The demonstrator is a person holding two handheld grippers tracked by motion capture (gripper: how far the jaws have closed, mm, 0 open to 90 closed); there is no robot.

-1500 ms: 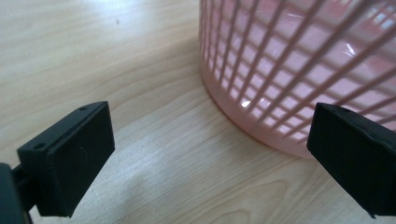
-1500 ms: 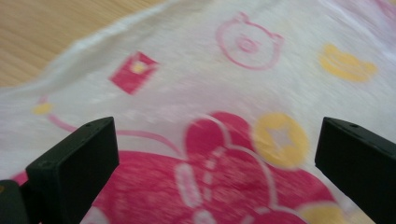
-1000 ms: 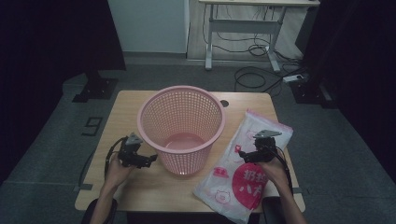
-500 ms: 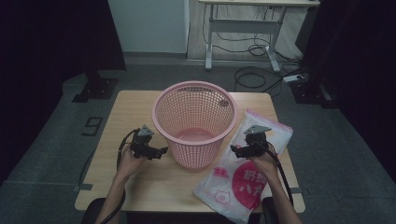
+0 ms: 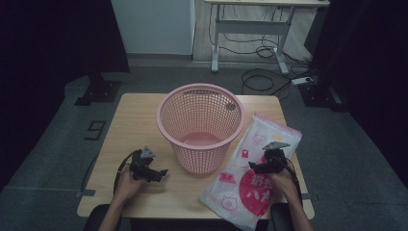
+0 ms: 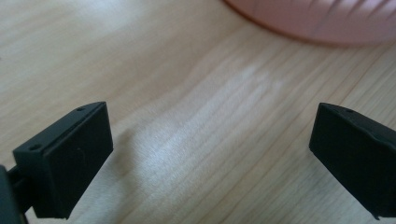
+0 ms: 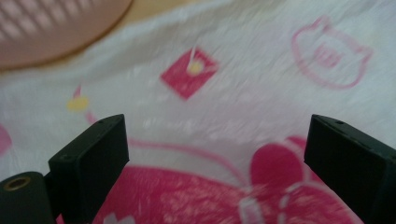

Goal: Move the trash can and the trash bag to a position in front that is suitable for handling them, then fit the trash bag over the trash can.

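Plastic bag (image 5: pixel 250 178), white with pink pig prints and red panel, lettering unreadable, lies right of pink mesh basket (image 5: pixel 200 126). Basket shifted rightward on table (image 5: pixel 134 120). Right gripper (image 5: pixel 257 167) open over bag, lowered; left gripper (image 5: pixel 161 174) open above bare wood.

left gripper (image 5: pixel 161 172) gaping; right gripper (image 5: pixel 251 166) gaping

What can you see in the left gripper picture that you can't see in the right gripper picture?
The left gripper view shows bare wooden table between the left gripper's open jaws. The right gripper view instead shows the white plastic bag with pink pigs and red print under the right gripper's open jaws, which hold nothing. Both share a piece of the pink basket at the top edge and two black jaws standing wide apart.
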